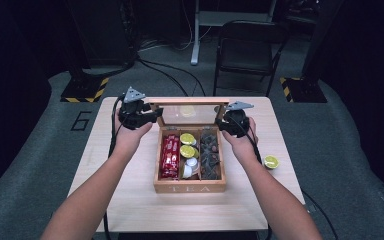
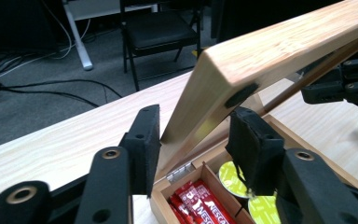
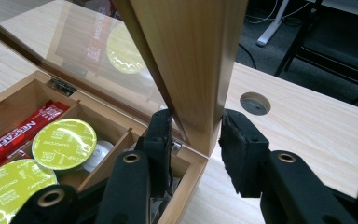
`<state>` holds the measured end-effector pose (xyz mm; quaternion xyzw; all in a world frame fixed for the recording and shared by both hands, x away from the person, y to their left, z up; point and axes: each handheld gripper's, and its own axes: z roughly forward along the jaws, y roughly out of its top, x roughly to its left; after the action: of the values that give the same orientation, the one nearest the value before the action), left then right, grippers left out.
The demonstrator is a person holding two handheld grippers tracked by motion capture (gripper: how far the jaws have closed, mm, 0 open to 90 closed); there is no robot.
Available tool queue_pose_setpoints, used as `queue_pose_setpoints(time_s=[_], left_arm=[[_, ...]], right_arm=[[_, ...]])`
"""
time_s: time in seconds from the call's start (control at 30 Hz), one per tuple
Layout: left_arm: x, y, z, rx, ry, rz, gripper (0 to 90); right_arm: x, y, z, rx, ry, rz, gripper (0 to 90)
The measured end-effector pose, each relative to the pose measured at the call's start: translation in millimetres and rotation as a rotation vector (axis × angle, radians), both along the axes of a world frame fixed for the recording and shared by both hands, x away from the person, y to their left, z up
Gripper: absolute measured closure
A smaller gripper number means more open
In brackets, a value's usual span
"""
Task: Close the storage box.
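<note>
Looking down from the high view: tea box (image 1: 189,187) sits mid-table (image 1: 130,200), its glass lid (image 1: 189,114) raised. My left hand-held gripper (image 1: 156,118) meets the lid's left edge, my right hand-held gripper (image 1: 220,124) its right edge. A lone green capsule (image 1: 271,161) lies near the table's right edge; a folding chair (image 1: 247,50) stands behind.

Left gripper view: jaws straddle the lid frame (image 2: 242,70), no earlier frame to compare; one pad against the wood, the other just beside it. Red sachets (image 2: 193,203) below.

Right gripper view: jaws clamp the lid's side rail (image 3: 191,60). Green capsules (image 3: 64,143) beneath; a cable hole (image 3: 255,103) in the table beyond.
</note>
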<state>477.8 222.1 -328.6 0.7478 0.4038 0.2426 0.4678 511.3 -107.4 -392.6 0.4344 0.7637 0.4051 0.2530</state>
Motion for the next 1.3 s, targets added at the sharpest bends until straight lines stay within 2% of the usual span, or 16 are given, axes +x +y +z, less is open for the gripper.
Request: queue_pose_setpoints(time_s=[0.07, 0.1, 0.27, 0.33, 0.43, 0.6, 0.73, 0.83, 0.93, 1.07, 1.13, 1.17, 1.2, 1.3], left_arm=[[-2.6, 3.6, -1.1, -0.017, 0.007, -0.004, 58.5], [-4.2, 4.5, -1.9, -0.021, 0.007, -0.008, 59.6], [-15.0, 5.1, -7.9, -0.029, 0.002, -0.018, 59.3], [-19.3, 6.3, -10.6, -0.031, 0.006, -0.027, 58.9], [-25.3, 7.1, -14.0, -0.022, 0.008, -0.038, 58.4], [-34.8, 8.6, -22.2, -0.033, 0.009, -0.051, 57.3], [-45.0, 9.9, -33.0, -0.040, 0.016, -0.067, 55.3], [-53.0, 8.7, -39.4, -0.011, 0.011, -0.078, 54.1], [-61.9, 9.1, -48.8, -0.027, 0.011, -0.077, 52.8], [-72.0, 7.5, -58.9, 0.024, -0.016, -0.092, 52.0], [-76.1, 7.5, -64.6, 0.018, -0.015, -0.092, 50.6], [-79.4, 7.7, -69.7, -0.007, -0.005, -0.085, 49.8], [-81.3, 7.8, -72.8, -0.014, -0.001, -0.083, 49.2], [-88.8, 7.6, -86.8, -0.015, 0.023, -0.090, 48.0]], right_arm=[[-1.6, -1.8, -0.4, 0.001, -0.003, 0.003, 61.7], [-3.3, -1.6, -0.4, 0.020, 0.000, 0.002, 60.6], [-15.5, -3.1, -2.1, 0.045, -0.013, 0.008, 58.6], [-20.3, -5.7, -3.5, 0.035, -0.017, 0.022, 58.4], [-30.3, -7.4, -4.7, 0.061, -0.015, 0.025, 57.0], [-47.4, -11.6, -3.4, 0.087, -0.049, 0.039, 55.0], [-62.9, -16.8, -5.0, 0.136, -0.036, 0.063, 53.0], [-75.0, -18.8, -9.4, 0.120, -0.038, 0.085, 52.6], [-90.4, -19.5, -14.1, 0.086, -0.062, 0.099, 52.4], [-107.8, -22.5, -17.7, 0.072, -0.096, 0.102, 52.4], [-114.1, -23.7, -19.9, 0.075, -0.101, 0.107, 52.1], [-116.2, -24.2, -20.7, 0.077, -0.102, 0.109, 51.9], [-119.7, -24.8, -21.9, 0.088, -0.096, 0.111, 51.7], [-126.4, -26.4, -24.5, 0.100, -0.098, 0.126, 51.6]])
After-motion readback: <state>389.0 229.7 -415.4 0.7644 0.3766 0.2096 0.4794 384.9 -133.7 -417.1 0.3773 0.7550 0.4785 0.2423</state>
